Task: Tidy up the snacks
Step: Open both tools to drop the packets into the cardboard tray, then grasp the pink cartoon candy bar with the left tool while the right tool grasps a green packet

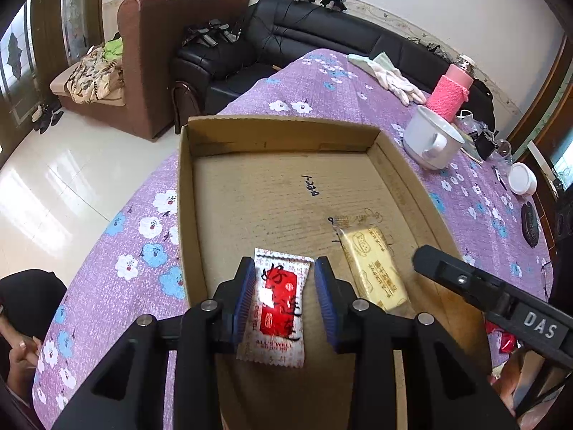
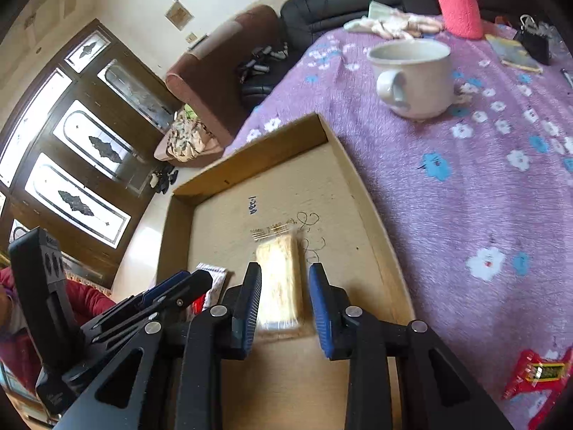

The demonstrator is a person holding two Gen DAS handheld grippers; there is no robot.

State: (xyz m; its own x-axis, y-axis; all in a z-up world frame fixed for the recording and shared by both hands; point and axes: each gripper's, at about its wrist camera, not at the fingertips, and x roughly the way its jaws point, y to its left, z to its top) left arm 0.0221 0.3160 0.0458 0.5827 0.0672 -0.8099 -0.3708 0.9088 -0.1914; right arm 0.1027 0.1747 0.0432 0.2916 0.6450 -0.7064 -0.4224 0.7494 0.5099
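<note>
A shallow cardboard box (image 1: 283,122) lies on the purple flowered tablecloth. My left gripper (image 1: 283,263) is shut on a red-and-white snack packet (image 1: 277,308), held by its side edges just above the box's near end. A yellow cake packet (image 1: 372,268) rests on the box floor to its right. In the right wrist view that yellow packet (image 2: 281,279) lies flat between the blue pads of my right gripper (image 2: 284,268), which is open with a gap on each side. The left gripper (image 2: 193,279) and its packet (image 2: 215,276) show at the left, inside the box (image 2: 250,161).
A white mug (image 1: 429,139) stands just beyond the box's far right corner, with a pink knitted bottle (image 1: 449,95) and white gloves (image 1: 394,80) behind it. A red wrapper (image 2: 537,369) lies on the cloth right of the box. A person's hand (image 1: 21,354) is at the lower left.
</note>
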